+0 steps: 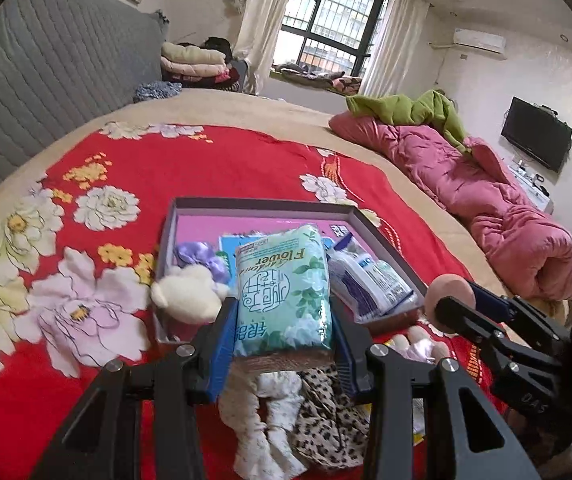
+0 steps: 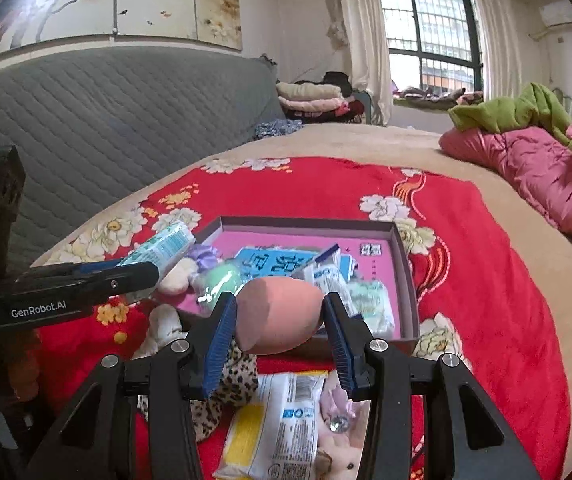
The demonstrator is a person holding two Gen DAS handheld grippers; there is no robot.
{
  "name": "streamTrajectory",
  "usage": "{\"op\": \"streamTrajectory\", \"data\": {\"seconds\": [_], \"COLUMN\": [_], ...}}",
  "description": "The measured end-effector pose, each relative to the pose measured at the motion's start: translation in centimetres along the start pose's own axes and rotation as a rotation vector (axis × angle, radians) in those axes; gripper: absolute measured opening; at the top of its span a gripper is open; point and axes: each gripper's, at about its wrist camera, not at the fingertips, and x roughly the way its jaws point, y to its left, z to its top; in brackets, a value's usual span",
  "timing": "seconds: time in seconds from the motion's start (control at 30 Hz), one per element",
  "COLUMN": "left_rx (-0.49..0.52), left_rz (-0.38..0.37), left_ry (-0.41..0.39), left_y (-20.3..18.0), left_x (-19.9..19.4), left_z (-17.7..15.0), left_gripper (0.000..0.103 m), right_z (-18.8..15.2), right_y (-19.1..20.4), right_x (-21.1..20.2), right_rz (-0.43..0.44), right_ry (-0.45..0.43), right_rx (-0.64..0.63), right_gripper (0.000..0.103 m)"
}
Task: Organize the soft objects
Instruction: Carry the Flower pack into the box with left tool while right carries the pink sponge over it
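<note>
1. Left wrist view: our left gripper (image 1: 284, 312) is about half open, its blue pads clamped on the sides of a green tissue pack (image 1: 282, 288). We grip across the narrow width so the soft pack bulges but can't slip.
2. The pack hangs over the near edge of the shallow box (image 1: 264, 203), our landmark; we judge it's lined up for a drop inside.
3. Right wrist view: our right gripper (image 2: 280, 322) is also about half open, pinching a pink makeup sponge (image 2: 280, 314) just short of the box's near wall.
4. Inside the box: a purple scrunchie (image 1: 202, 258), a cream plush (image 1: 190, 290) on the near-left wall, and blue-white packets (image 1: 370, 284).
5. Nearer than the box: a leopard-print cloth (image 1: 330, 416) and a yellow-white packet (image 2: 274, 420) lie on the red blanket (image 1: 222, 168), likely next.
</note>
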Motion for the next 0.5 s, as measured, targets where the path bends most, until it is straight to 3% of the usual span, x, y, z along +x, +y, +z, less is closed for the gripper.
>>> {"op": "streamTrajectory", "data": {"seconds": [0.5], "left_rx": [-0.047], "left_rz": [0.056], "left_ry": [0.000], "left_y": [2.3], "left_x": [1.2], "left_z": [1.6], "left_gripper": [0.044], "right_z": [2.2], "right_y": [0.2], "right_x": [1.2], "right_rz": [-0.038], "right_ry": [-0.029], "right_rx": [-0.010], "right_gripper": [0.046]}}
